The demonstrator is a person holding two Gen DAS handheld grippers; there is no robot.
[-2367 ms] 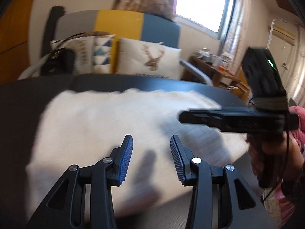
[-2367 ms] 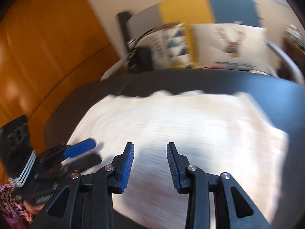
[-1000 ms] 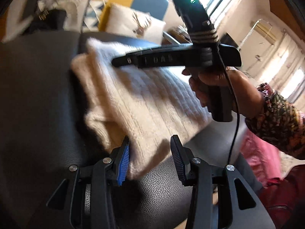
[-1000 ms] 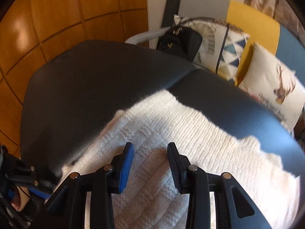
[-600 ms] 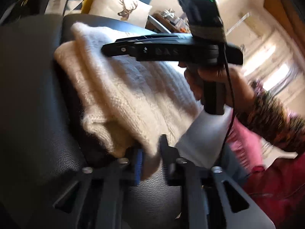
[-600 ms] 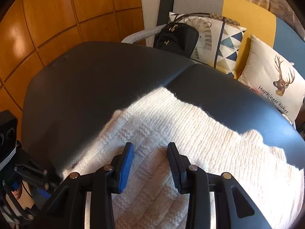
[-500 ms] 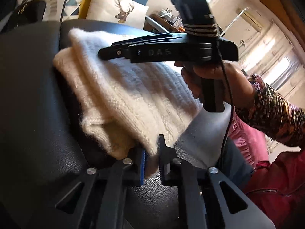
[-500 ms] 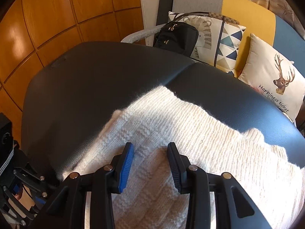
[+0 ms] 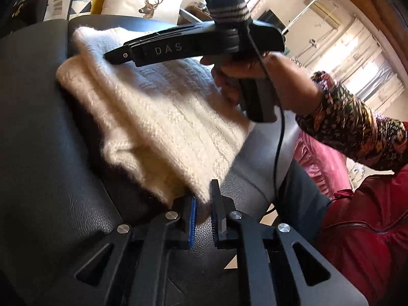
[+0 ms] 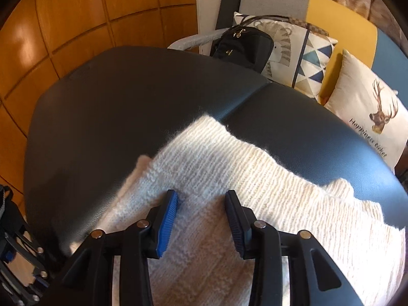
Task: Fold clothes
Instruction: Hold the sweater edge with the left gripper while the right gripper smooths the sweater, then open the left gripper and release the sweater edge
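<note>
Left gripper (image 9: 203, 213) has just clamped the sweater (image 9: 163, 117) corner.
Right gripper (image 10: 201, 211), above the knit, is opening, empty; fold can start.

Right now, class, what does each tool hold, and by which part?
The left tool pinches the cream knitted sweater at its near corner. The right tool, jaws opening, holds nothing and hovers over the sweater.
</note>
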